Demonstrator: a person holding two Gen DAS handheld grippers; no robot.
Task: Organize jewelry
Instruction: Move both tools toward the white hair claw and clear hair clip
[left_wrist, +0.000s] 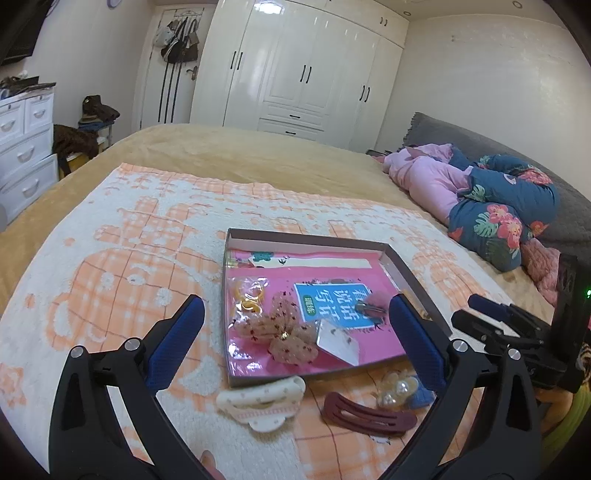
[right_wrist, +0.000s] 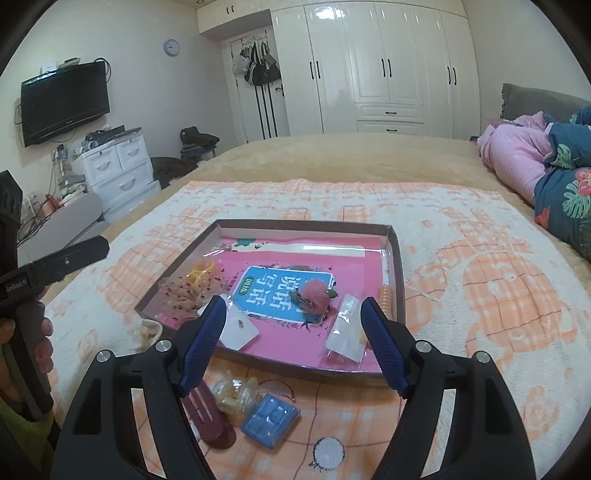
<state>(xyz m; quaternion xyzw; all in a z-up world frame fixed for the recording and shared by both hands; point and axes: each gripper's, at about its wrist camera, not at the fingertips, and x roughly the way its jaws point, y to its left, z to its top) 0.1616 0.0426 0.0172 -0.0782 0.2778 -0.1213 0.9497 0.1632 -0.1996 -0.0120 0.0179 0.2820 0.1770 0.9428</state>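
Observation:
A shallow brown-rimmed tray (left_wrist: 306, 240) (right_wrist: 303, 223) with a pink lining lies on the towel. In it are a sheer peach bow (left_wrist: 284, 332), yellow rings (left_wrist: 249, 299), a pink pompom clip (right_wrist: 314, 297), a small earring card (right_wrist: 242, 328) and a clear bag (right_wrist: 345, 332). In front of the tray lie a cream hair claw (left_wrist: 262, 402), a maroon snap clip (left_wrist: 365, 411) (right_wrist: 212, 417), a pearl flower piece (left_wrist: 395, 391) and a blue box (right_wrist: 271, 415). My left gripper (left_wrist: 297, 302) hangs wide open above the tray's near edge, holding nothing. My right gripper (right_wrist: 293, 303) is open and empty too.
The orange-and-white towel (left_wrist: 129, 258) covers a tan bed. Pink and floral bedding (left_wrist: 498, 199) is piled at the right. White drawers (right_wrist: 114, 166) and a wall TV (right_wrist: 64, 101) stand left; a white wardrobe (right_wrist: 384, 66) fills the far wall. A hand (right_wrist: 40, 343) shows at the left edge.

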